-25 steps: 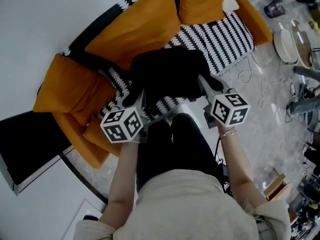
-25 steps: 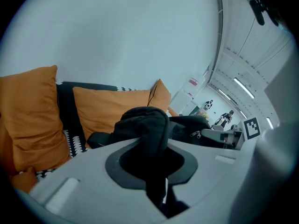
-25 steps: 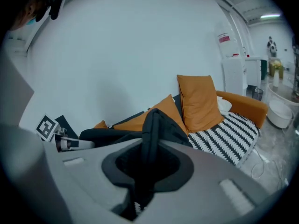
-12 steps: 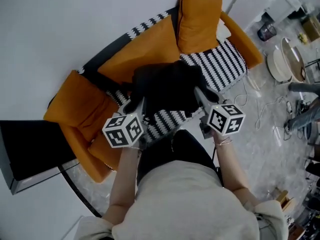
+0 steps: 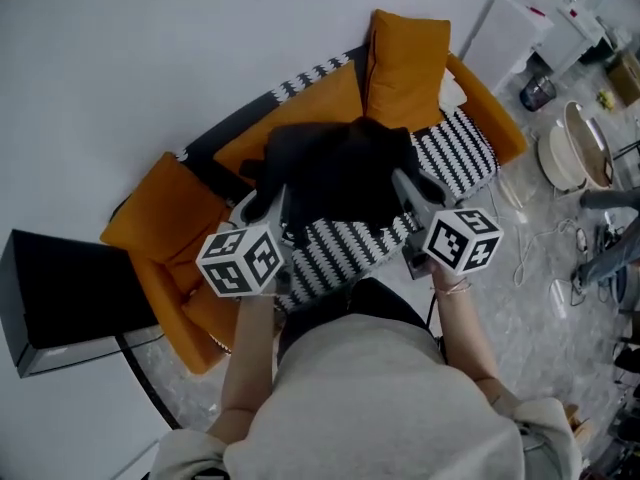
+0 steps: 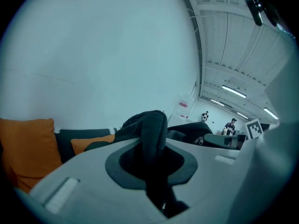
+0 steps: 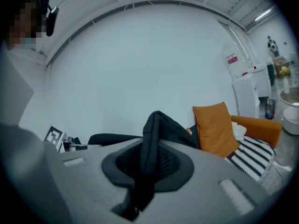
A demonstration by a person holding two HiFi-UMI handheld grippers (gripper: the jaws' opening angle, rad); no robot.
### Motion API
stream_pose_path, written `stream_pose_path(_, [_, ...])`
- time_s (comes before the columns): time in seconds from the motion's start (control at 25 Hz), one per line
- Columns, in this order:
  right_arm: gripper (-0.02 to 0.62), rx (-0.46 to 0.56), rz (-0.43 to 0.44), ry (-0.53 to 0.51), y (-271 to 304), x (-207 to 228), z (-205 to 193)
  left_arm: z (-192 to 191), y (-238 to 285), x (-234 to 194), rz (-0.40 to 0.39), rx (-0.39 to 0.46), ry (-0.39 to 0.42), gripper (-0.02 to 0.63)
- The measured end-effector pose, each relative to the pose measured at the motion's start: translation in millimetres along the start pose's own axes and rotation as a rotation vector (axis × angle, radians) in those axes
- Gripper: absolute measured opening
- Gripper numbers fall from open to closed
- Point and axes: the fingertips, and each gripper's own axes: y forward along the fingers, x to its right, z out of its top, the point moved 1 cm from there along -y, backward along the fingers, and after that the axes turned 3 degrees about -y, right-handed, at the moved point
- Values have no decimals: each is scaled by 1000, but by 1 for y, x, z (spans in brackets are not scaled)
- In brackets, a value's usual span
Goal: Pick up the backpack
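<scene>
The black backpack (image 5: 340, 173) hangs between my two grippers above the striped seat of the orange sofa (image 5: 455, 153). My left gripper (image 5: 272, 203) is shut on a black strap at the bag's left side, its marker cube nearest me. My right gripper (image 5: 408, 188) is shut on a strap at the bag's right side. In the left gripper view, a thick black strap (image 6: 153, 134) runs up between the jaws of the left gripper (image 6: 150, 169). In the right gripper view, a similar strap (image 7: 152, 134) is pinched by the right gripper (image 7: 145, 169). The bag's underside is hidden.
Orange cushions (image 5: 405, 53) lean on the sofa back. A black box (image 5: 70, 288) stands on the floor at the left. At the right are a white cabinet (image 5: 515, 28), bowls (image 5: 562, 158), cables (image 5: 530, 218) and clutter on the marble floor.
Both grippers have risen together with the backpack in them. The bag has come up off the striped seat, and more of the seat shows below it.
</scene>
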Motion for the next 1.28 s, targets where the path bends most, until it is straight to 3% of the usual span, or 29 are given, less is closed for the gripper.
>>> stream_pose_path(0.44, [54,83,56,-39,5,-16,32,41,-9,5,-12,79,35,58])
stream_pose_path(1.28, [54,65,82,-59,10,-18,39,51,-13,2,-7,96,27,58])
